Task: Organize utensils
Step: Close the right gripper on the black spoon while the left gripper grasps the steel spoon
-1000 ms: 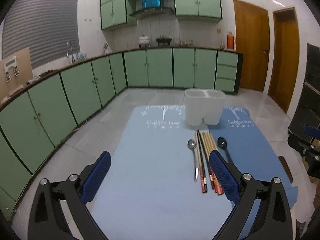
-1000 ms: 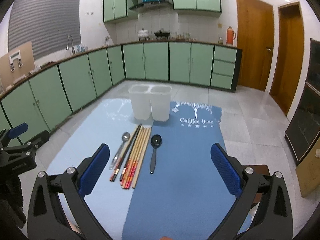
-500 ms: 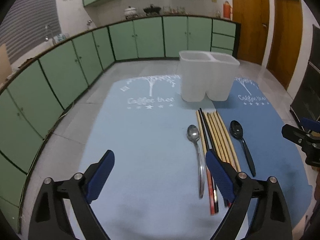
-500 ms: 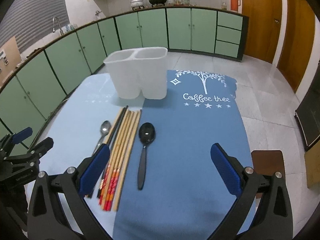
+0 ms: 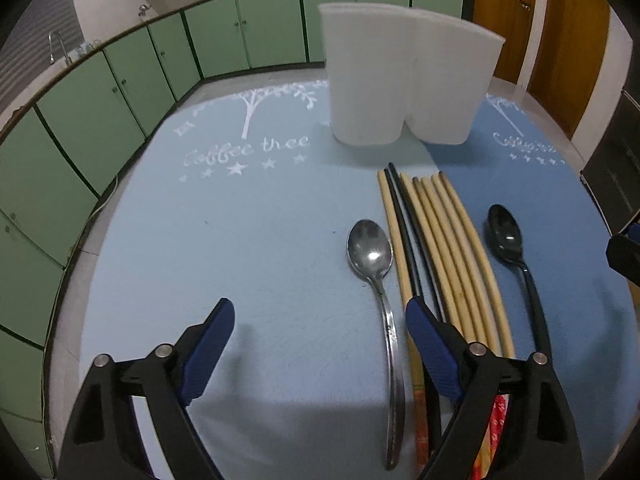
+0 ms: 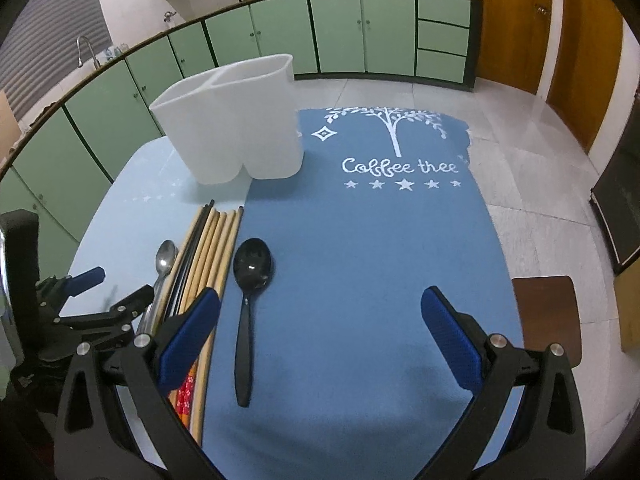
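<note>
Both wrist views are now sitting much lower and closer than a second ago: the kitchen wall units have slid out of the top of the frame, and the utensils and the holder are filling far more of each view.

Nearest to me, I am holding the left tongs (image 5: 316,326) wide apart and empty over the pale blue mat (image 5: 240,240), with the metal spoon (image 5: 376,276) lying between the jaws, close to the right-hand one. I judge I am lining up on its handle, since it lies lengthwise toward me. The right tongs (image 6: 320,314) are likewise spread and gripping nothing, over the darker blue mat (image 6: 380,260); the black spoon (image 6: 250,280) is lying just inside their left jaw, also handle toward me.

Between the two spoons the chopsticks (image 5: 440,240) are lying in one tight parallel bundle, tips pointing at the holder, which I take as a staged layout: everything is aimed at its destination. The metal spoon is lying just beside the outermost stick, so I am expecting little room for a finger on that side; the open mat to its left is giving plenty.

Farther on, the white two-compartment holder (image 6: 236,120) is standing upright on the surface straddling the seam of the two mats, and I cannot see anything in it. Beyond it the surface's far edge is dropping to the tiled floor (image 6: 520,132), with green cabinets (image 6: 340,32) well behind.
</note>
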Action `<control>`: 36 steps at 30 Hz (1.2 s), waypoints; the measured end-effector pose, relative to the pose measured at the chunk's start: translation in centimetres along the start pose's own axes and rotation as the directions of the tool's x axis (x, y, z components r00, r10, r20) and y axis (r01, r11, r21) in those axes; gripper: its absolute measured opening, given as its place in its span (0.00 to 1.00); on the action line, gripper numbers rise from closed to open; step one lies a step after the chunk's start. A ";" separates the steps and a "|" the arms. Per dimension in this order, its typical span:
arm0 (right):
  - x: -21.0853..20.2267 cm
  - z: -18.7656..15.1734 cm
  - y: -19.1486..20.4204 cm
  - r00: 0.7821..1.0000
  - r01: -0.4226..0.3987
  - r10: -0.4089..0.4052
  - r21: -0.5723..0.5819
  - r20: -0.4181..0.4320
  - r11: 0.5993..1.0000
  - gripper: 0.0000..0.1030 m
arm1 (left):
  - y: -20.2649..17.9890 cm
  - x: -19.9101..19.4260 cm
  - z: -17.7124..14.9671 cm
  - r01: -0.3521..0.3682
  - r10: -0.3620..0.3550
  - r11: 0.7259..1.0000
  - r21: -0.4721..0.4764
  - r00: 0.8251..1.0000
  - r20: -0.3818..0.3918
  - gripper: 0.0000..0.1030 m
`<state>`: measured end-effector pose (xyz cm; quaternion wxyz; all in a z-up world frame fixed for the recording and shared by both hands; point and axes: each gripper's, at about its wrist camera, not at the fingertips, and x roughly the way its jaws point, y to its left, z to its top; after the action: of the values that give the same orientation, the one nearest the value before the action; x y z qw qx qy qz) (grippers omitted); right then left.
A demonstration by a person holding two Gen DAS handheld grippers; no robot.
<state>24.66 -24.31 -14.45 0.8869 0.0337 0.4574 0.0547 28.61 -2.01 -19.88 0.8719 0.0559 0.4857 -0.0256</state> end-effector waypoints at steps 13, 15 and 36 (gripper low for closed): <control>3.2 0.2 1.9 0.999 -0.020 0.019 -0.030 -0.047 0.999 0.95 | 0.6 1.8 -0.3 0.005 -0.005 1.000 -0.002 1.000 -0.005 0.84; 3.6 0.2 2.4 0.999 -0.012 0.010 -0.046 -0.052 0.999 0.95 | 1.3 1.8 -0.3 -0.004 0.004 1.000 -0.009 1.000 -0.004 0.84; 8.9 2.0 4.8 0.987 0.030 -0.041 -0.076 -0.152 0.997 0.67 | 0.8 4.6 4.2 0.023 -0.023 0.999 0.024 1.000 -0.011 0.84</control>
<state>31.10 -18.42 -19.90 0.8505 -0.0115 0.5226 0.0581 34.66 -1.72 -21.53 0.8682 0.0611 0.4906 -0.0412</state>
